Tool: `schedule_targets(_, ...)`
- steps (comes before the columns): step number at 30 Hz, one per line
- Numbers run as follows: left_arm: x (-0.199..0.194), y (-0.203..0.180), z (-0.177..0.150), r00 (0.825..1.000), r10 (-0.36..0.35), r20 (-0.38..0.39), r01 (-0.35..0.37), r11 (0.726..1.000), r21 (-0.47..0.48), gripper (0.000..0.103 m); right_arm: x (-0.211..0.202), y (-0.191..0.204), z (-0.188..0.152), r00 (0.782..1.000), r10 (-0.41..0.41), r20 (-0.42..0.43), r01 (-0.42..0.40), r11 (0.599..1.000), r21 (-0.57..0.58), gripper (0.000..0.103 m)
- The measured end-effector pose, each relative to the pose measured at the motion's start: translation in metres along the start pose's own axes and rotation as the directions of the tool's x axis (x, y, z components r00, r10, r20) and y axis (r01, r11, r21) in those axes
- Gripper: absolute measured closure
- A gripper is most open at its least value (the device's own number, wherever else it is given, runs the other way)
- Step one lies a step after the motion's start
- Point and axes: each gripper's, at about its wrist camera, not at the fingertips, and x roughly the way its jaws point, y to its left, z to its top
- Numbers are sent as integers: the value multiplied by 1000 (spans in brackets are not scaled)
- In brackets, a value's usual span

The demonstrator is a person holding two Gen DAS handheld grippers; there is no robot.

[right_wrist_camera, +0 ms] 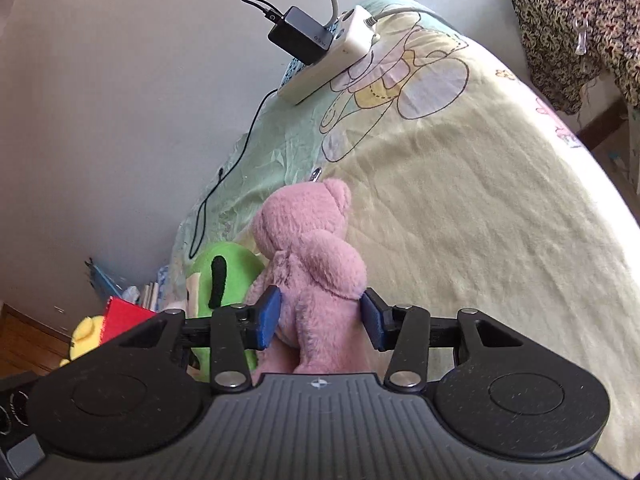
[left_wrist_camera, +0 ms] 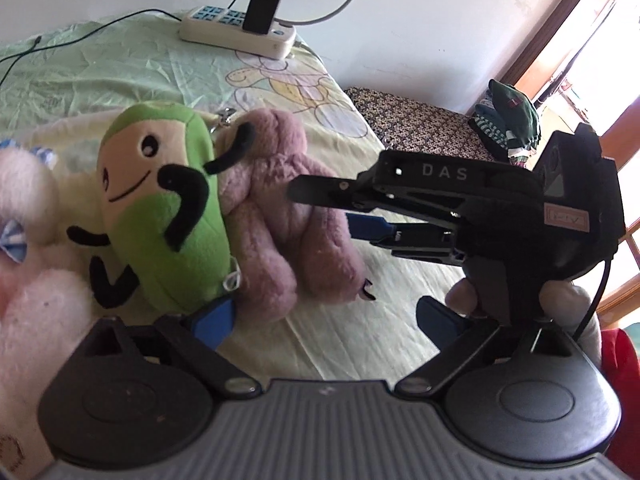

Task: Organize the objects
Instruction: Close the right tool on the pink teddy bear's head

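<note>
A pink plush bear [left_wrist_camera: 280, 216] [right_wrist_camera: 316, 260] lies on the pale yellow bed sheet [left_wrist_camera: 360, 344] [right_wrist_camera: 480, 220], leaning against a green plush with a smiling face [left_wrist_camera: 168, 208] [right_wrist_camera: 232, 276]. My right gripper [right_wrist_camera: 320, 318] [left_wrist_camera: 320, 210] is shut on the bear's lower body, with a blue pad pressed on each side. My left gripper [left_wrist_camera: 326, 320] stands wide open low over the sheet, nothing between its fingers. Its left pad sits just under the green plush's bottom edge.
A white and pink plush [left_wrist_camera: 28, 240] lies left of the green one. A power strip with a black charger [left_wrist_camera: 240, 32] [right_wrist_camera: 332, 56] and cables sits by the wall. Beyond the bed's edge are patterned cloth [left_wrist_camera: 420, 124] [right_wrist_camera: 580, 28], a yellow toy [right_wrist_camera: 86, 332] and a red object [right_wrist_camera: 124, 316].
</note>
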Motion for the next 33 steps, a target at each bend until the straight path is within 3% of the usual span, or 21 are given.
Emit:
schedule_targets(6, 4, 3, 1, 999, -14, -29, 14, 1000, 8, 6, 9, -1, -1, 998, 61, -16, -61, 998, 36, 60)
schedule_targets(11, -1, 3, 0, 999, -22, -38, 23, 1000, 9, 5, -5, -4, -5, 997, 83, 1, -82, 994, 68, 70)
schedule_targets(25, -19, -35, -21, 993, -106, -47, 110, 991, 76, 2, -69, -25, -51, 997, 77, -5, -76, 991, 112, 72)
schedule_targets(33, -14, -52, -31, 995, -74, -60, 82, 987, 141, 2, -101, -36, -76, 998, 70, 3, -69, 987, 146, 73)
